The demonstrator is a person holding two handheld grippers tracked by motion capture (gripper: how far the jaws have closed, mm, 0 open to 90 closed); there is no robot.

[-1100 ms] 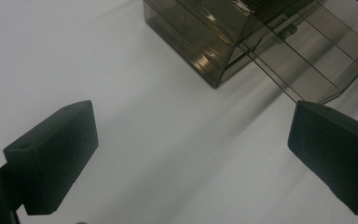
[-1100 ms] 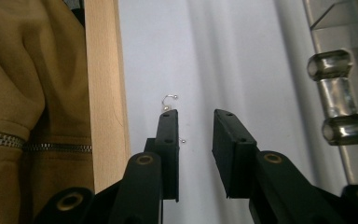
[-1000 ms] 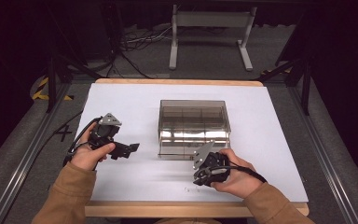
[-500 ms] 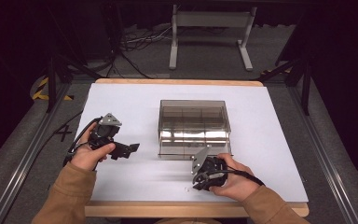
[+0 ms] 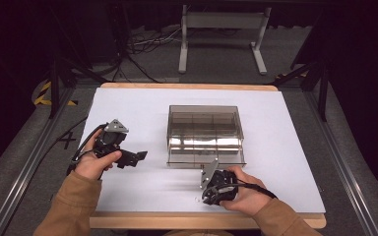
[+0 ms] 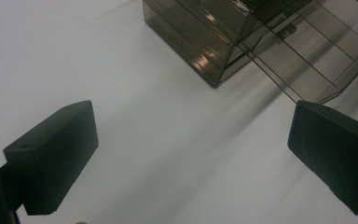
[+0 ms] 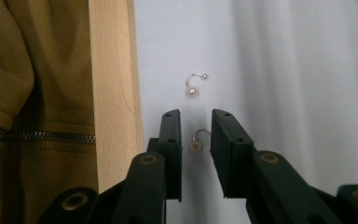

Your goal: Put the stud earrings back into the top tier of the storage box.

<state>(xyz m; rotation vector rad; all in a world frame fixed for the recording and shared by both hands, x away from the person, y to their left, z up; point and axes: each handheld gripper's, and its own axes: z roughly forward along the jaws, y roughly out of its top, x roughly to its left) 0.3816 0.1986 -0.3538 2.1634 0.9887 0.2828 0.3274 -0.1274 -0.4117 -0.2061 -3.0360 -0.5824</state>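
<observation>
Two small pearl earrings on thin wire hooks lie on the white table close to its front edge. One earring (image 7: pixel 197 141) sits between the jaws of my right gripper (image 7: pixel 196 135), whose pads stand a little apart from it on both sides; the jaws have just closed in slightly. The other earring (image 7: pixel 194 87) lies just beyond the tips. In the high view my right gripper (image 5: pixel 203 196) points left along the front edge. My left gripper (image 5: pixel 137 157) hovers at the table's left, jaws wide open with nothing between them (image 6: pixel 191 154).
A smoky transparent box (image 5: pixel 204 132) with compartments stands mid-table, its corner (image 6: pixel 223 56) ahead of the left gripper. The wooden front edge (image 7: pixel 112 93) and a tan sleeve (image 7: pixel 32 116) lie just beside the right gripper. White tabletop (image 5: pixel 138 113) spreads around the box.
The right hand has shifted slightly toward the front edge and tilted, its grey plate now standing up. The left hand has stayed where it was.
</observation>
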